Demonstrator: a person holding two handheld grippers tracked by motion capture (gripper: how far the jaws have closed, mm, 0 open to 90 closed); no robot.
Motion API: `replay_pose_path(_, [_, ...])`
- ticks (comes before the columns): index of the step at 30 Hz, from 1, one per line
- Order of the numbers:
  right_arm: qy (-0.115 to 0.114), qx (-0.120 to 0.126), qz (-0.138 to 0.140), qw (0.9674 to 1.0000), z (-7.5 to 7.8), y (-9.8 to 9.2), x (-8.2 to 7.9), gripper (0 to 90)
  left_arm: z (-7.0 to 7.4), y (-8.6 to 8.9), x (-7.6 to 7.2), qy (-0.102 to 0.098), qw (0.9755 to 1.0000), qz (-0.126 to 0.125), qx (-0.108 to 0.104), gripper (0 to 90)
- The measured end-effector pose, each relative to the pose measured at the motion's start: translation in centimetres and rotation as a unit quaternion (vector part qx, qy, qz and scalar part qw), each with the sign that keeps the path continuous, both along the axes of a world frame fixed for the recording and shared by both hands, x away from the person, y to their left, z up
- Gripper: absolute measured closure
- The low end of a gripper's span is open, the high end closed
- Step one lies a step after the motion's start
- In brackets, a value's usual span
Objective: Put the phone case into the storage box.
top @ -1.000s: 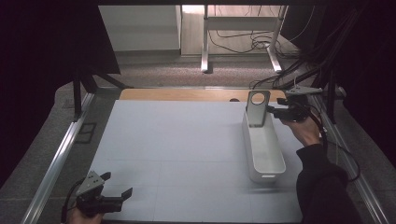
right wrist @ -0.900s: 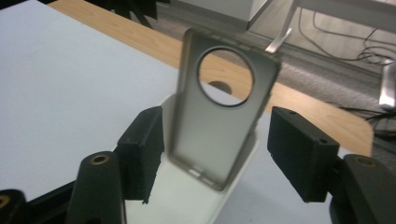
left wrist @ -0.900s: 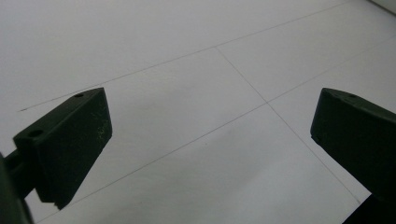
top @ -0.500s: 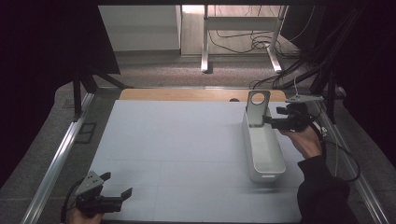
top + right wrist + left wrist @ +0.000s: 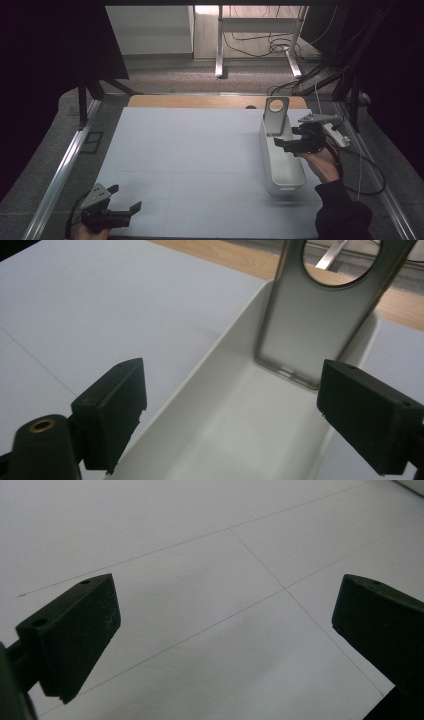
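A pale grey table (image 5: pixel 190 160), crossed by thin grid lines, spans the frame's middle. A long white bin (image 5: pixel 282 167) sits directly on it at centre right, a wooden strip (image 5: pixel 200 102) along its far edge.

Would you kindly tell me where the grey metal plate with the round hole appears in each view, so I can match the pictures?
High view: the metal plate stands upright at the far end of the white bin, right of centre.
Left gripper view: not in it; open jaws over the white mat.
Right gripper view: top right, leaning in the bin's far end.
Shared landmark: the mat's thin grid lines.
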State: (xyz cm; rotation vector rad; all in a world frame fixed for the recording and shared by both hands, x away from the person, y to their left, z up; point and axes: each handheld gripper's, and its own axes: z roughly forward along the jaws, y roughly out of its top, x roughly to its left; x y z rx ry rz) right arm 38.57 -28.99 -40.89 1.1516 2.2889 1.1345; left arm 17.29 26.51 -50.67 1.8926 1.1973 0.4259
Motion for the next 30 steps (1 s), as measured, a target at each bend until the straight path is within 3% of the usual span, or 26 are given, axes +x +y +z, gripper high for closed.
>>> replay_pose_path(12, [-0.006, 0.000, 0.008, 0.9999, -0.6, 0.9, -2.1, 5.7, 0.0, 0.0, 0.0, 0.002, 1.0000, 0.000, 0.000, 0.2])
replay_pose_path(17, [0.001, 0.002, 0.008, 1.0000, -0.8, 1.2, -3.1, 3.1, 0.0, 0.0, 0.0, 0.002, 1.0000, 0.000, 0.001, 0.2])
replay_pose_path(30, [0.011, -0.019, -0.007, 0.9997, -1.6, 1.2, -5.9, 0.0, 0.0, 0.0, 0.1, 0.002, 1.0000, -0.004, 0.001, 0.2])
